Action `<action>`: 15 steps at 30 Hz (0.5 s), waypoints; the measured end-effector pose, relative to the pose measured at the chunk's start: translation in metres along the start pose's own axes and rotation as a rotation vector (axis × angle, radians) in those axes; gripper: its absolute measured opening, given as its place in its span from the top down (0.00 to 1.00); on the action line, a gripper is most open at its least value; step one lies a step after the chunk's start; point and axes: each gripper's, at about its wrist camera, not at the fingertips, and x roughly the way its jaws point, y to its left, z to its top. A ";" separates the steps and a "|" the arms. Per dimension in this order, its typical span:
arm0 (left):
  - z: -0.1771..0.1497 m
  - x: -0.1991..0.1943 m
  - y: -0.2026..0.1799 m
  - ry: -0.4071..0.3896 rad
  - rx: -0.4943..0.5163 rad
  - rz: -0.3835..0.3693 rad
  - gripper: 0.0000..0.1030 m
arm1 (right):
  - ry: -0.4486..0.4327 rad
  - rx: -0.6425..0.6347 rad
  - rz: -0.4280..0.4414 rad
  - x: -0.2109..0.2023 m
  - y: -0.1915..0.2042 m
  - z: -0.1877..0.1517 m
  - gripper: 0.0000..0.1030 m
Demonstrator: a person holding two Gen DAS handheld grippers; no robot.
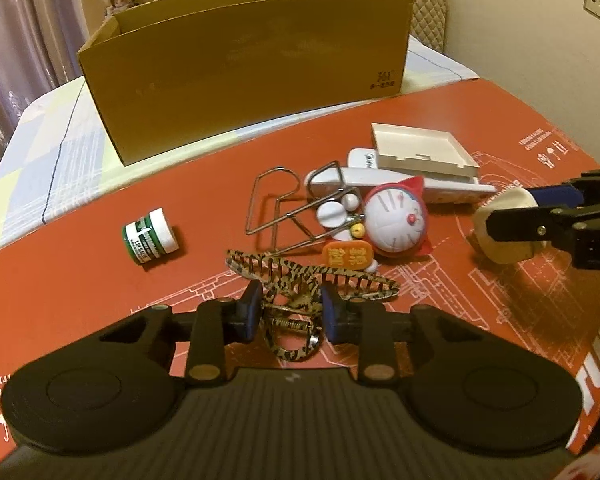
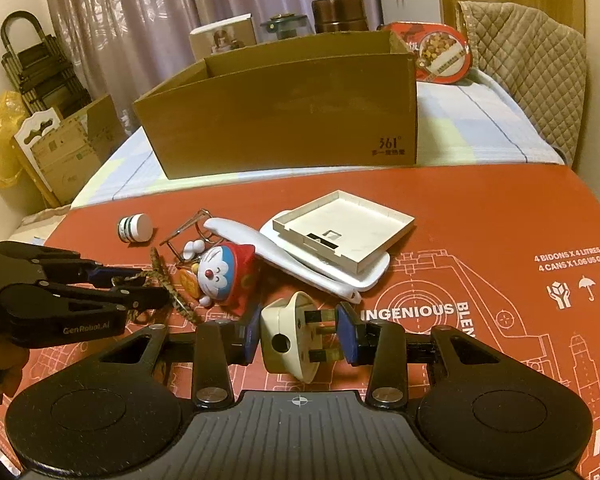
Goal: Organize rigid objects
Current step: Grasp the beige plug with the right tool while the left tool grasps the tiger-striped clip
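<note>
On the red printed cardboard sheet (image 1: 100, 280), seen from the left wrist, lies a leopard-patterned hair claw (image 1: 300, 292) with a row of comb teeth and a bare spring at its hinge. The left gripper (image 1: 288, 308), angled down at the sheet, has its blue pads pressed against the claw's two sides, pinching it. Beyond it sit a small green jar (image 1: 150, 236) on its side, a bent wire clip (image 1: 284, 204), a cartoon cat toy (image 1: 396, 220) with an orange tag, a white remote (image 1: 380, 182) and a shallow white tray (image 1: 420, 148) resting on the remote. An open cardboard box (image 1: 240, 68) stands further back. At the right edge the right gripper (image 1: 512, 220) is cut off; it hides much of the cream plug (image 1: 500, 236).

From the right wrist, the right gripper (image 2: 298, 334) points down, clamped on the plug (image 2: 288, 336), whose brass prongs face the right pad. The left gripper (image 2: 156, 288) enters from the left, held by a hand that is mostly out of frame; the claw (image 2: 168, 284) shows only partly behind its fingers. The box's (image 2: 280, 120) inside cannot be seen.
</note>
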 end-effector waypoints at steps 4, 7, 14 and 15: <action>0.003 -0.008 -0.006 0.005 0.008 -0.003 0.75 | -0.006 0.000 0.004 -0.006 0.000 0.003 0.64; 0.005 -0.015 -0.009 0.002 0.003 0.005 0.75 | -0.012 0.000 0.007 -0.013 0.001 0.005 0.64; 0.013 -0.040 -0.017 -0.025 -0.037 0.020 0.75 | -0.045 0.004 0.010 -0.031 0.002 0.012 0.64; 0.015 -0.044 -0.018 -0.030 -0.043 0.024 0.75 | -0.051 0.005 0.012 -0.034 0.003 0.014 0.64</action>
